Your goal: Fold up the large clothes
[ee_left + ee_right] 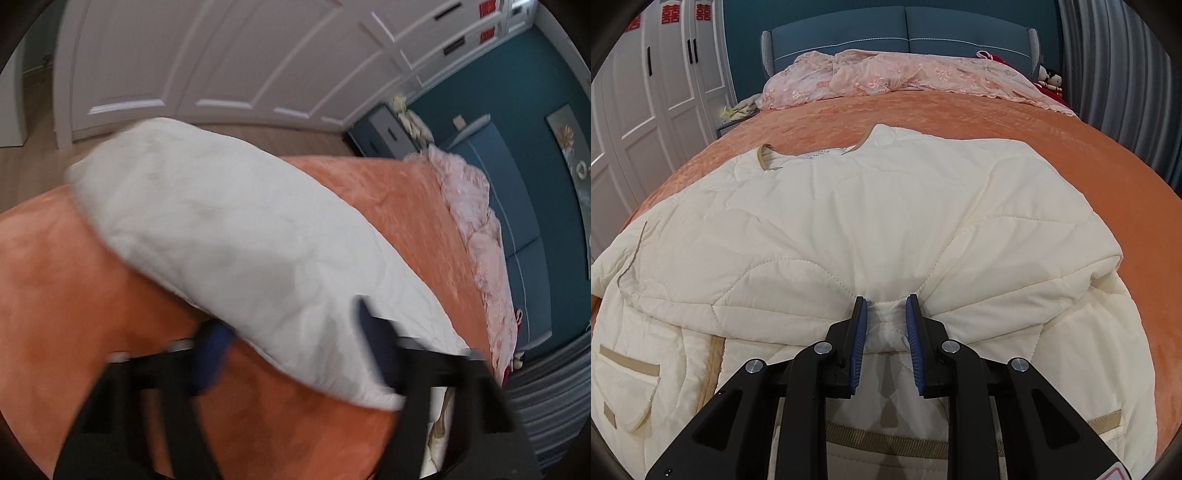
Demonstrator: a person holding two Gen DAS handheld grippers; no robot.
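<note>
**A:** Between the right gripper's blue pads there's a bunched fold of the cream quilted jacket, pinched tight, fabric puckering out from the jaws. The rest of the jacket spreads ahead of and to both sides of it, flat on the orange bedspread; the collar is at the far end, a flap pocket down at its near left.

**B:** And the left one?

**A:** Left gripper is really blurry. Jaws stand apart, with the near end of the pale jacket lying across the gap. Can't tell if the pads actually press it. Past it there's more orange bedspread, then pink lacy bedding, white wardrobe doors behind.
</note>
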